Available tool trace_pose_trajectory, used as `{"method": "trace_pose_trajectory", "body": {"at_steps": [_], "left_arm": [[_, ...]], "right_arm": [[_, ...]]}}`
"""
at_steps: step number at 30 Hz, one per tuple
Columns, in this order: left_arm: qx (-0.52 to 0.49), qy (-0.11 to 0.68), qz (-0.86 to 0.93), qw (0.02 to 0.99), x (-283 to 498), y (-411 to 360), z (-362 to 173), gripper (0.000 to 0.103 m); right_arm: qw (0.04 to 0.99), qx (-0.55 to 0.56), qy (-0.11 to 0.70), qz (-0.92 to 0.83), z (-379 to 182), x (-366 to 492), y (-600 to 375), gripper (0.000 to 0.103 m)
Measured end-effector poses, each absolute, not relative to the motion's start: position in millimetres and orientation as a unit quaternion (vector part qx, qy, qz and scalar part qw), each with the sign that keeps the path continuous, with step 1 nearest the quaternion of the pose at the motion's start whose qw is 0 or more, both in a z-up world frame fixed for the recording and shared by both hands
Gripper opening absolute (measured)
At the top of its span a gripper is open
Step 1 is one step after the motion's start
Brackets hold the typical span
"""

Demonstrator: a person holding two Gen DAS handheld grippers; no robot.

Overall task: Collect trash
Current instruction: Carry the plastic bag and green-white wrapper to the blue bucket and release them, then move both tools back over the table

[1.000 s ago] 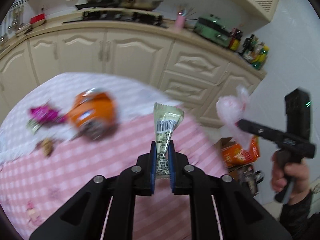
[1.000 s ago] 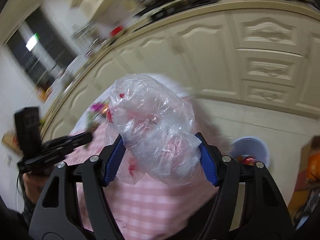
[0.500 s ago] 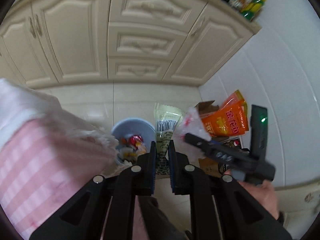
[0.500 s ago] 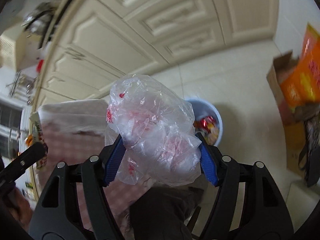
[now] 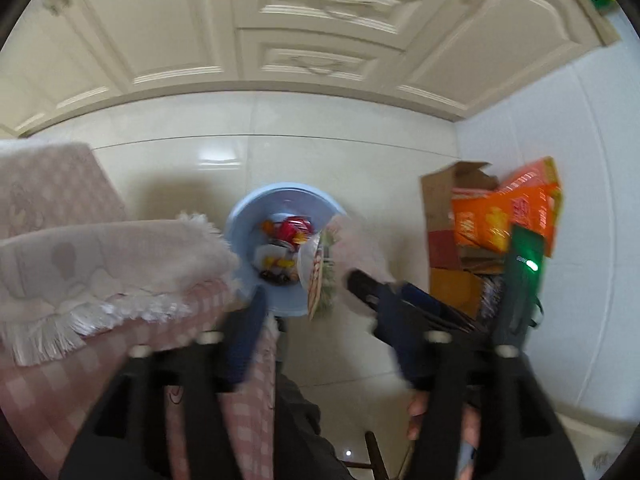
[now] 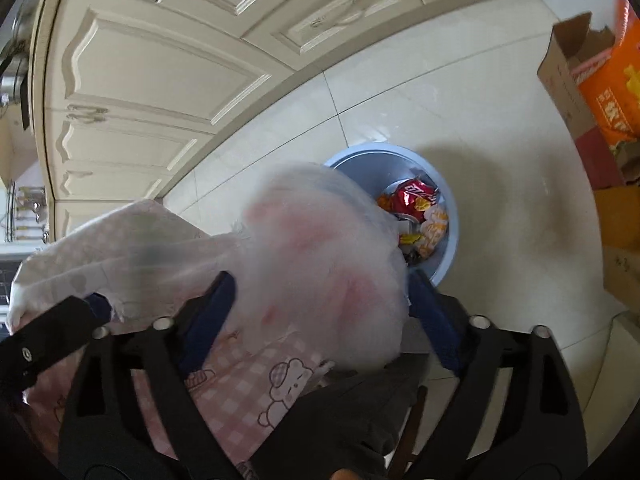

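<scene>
A light blue bin (image 5: 240, 236) stands on the floor below, with wrappers inside; it also shows in the right wrist view (image 6: 448, 200). My left gripper (image 5: 324, 332) is open, and the beige snack wrapper (image 5: 316, 276) is blurred in the air over the bin's rim, free of the pads. My right gripper (image 6: 320, 304) has its jaws wide, and the clear plastic bag (image 6: 320, 248) with red print sits blurred between and above them; the right gripper also shows in the left wrist view (image 5: 376, 292).
The pink checked tablecloth with a white fringe (image 5: 100, 276) hangs over the table edge at left. A cardboard box with orange packets (image 5: 496, 216) stands right of the bin by the white tiled wall. Cream cabinet doors (image 5: 320, 40) line the far side.
My left gripper has opened and the snack wrapper has left it, dropping toward the bin. My right gripper's jaws have spread and the plastic bag is blurred with motion.
</scene>
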State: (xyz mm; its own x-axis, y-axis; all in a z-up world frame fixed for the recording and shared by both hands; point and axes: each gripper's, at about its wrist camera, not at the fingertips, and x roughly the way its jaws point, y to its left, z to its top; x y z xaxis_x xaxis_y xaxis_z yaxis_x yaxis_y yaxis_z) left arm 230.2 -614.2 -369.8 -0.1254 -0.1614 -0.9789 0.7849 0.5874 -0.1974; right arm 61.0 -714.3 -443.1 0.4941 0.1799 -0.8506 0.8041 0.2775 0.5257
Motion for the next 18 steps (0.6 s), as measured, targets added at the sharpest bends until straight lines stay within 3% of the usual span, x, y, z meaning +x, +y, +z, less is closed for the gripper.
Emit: {"method": "trace_pose_trajectory", "body": {"at_steps": [2, 7, 18], "left_arm": [[0.232, 0.647, -0.38, 0.619, 234, -611, -370, 0.084], [0.236, 0.618, -0.38, 0.646, 232, -604, -352, 0.098], [0.228, 0.549, -0.412, 0.69, 203, -581, -280, 0.098]], "right_arm": [[0.666, 0.553, 0.438, -0.242, -442, 55, -714, 0.098], [0.662, 0.546, 0.432, -0.277, -435, 39, -714, 0.098], [0.692, 0.527, 0.394, -0.296, -380, 19, -702, 0.097]]}}
